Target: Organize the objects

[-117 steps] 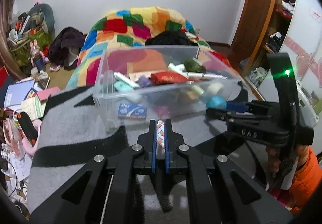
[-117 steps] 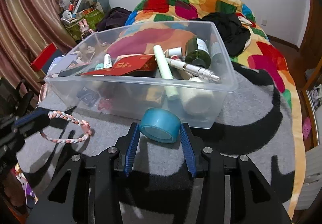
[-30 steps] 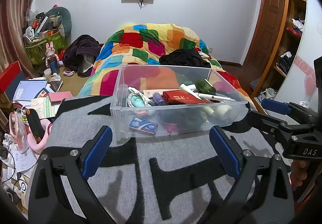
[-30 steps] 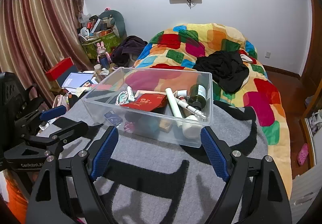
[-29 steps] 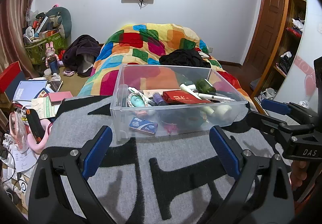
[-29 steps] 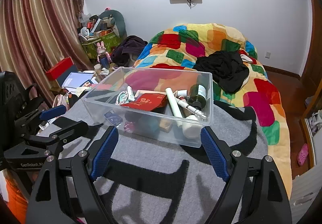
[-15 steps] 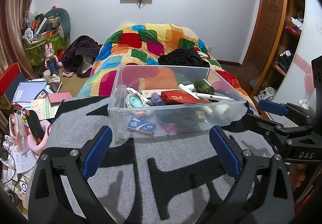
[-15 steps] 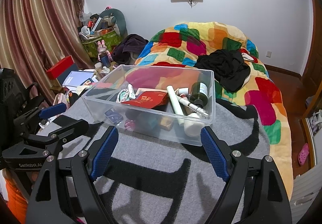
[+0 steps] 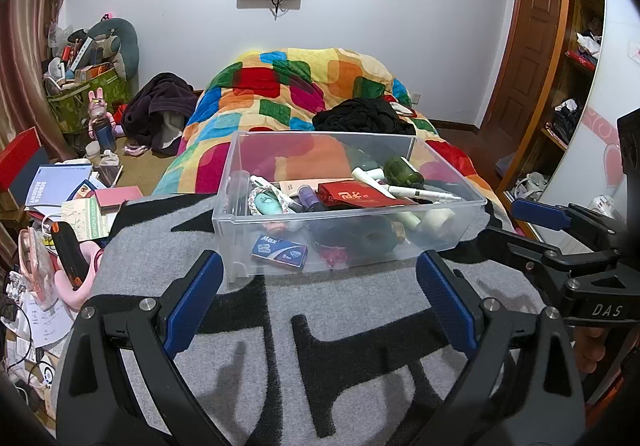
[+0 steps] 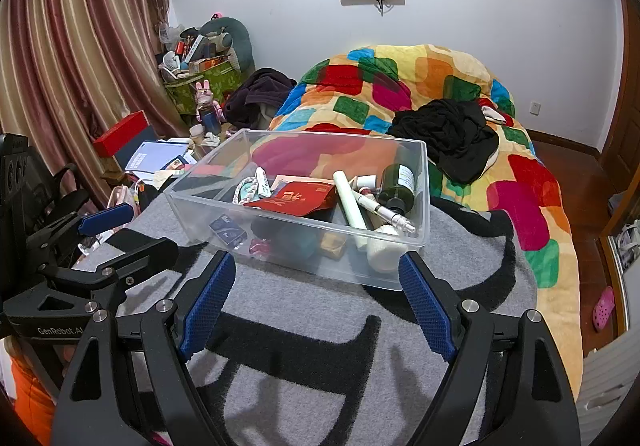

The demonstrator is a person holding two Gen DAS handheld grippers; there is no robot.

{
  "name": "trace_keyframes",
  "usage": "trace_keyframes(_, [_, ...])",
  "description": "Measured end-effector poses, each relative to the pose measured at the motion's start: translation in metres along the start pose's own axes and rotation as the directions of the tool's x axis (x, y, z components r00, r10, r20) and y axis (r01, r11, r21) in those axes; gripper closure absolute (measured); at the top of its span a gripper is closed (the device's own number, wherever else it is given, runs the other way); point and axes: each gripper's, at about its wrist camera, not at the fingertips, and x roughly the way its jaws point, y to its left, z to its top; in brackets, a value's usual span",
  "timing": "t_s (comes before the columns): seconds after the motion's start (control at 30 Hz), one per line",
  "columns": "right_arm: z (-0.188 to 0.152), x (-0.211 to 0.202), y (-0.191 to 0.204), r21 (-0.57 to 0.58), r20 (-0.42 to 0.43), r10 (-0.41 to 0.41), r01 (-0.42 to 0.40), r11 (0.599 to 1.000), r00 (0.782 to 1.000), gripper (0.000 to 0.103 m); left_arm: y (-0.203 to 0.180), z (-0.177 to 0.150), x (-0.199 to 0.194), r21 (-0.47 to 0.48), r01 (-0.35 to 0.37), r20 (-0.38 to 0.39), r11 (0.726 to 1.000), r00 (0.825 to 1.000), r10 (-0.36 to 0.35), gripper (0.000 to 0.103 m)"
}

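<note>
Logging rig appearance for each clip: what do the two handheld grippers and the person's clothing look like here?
Both grippers, left and right, are black angular frames with silver screws and textured blue finger pads. White lettering reads "GenRobot" on the left body and "DAS" on the right. An orange sleeve shows at one edge.

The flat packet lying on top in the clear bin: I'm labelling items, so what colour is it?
Red, with gold lettering. The packet shows best in the right wrist view.
</note>
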Motion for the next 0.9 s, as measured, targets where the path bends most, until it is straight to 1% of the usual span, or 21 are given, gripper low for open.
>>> trace_keyframes(0.37, [0.0001, 0.0, -0.0006, 0.0, -0.001, 0.0, 0.0, 1.0, 1.0, 0.021, -0.0006, 0.0005, 0.0004, 0.0, -0.003, -0.003, 1.0, 1.0, 0.003, 0.005])
trace_keyframes(0.63, [-0.0022, 0.0009, 0.0011, -0.001, -0.004, 0.0, 0.0, 1.0, 1.0, 0.021, 0.0008, 0.0012, 0.0018, -0.012, 0.018, -0.017, 1.0, 1.0, -0.019, 0.005])
trace_keyframes(0.77, [-0.0065, 0.0018, 0.0034, -0.002, -0.007, -0.002, 0.002, 1.0, 1.0, 0.021, 0.0001, 0.0009, -0.0008, -0.008, 0.006, 0.005, 1.0, 1.0, -0.006, 0.005])
trace_keyframes(0.9, [-0.0079, 0.0018, 0.0043, -0.003, -0.006, -0.003, 0.003, 1.0, 1.0, 0.021, -0.0002, 0.0019, -0.0029, -0.006, 0.01, 0.007, 1.0, 1.0, -0.01, 0.005])
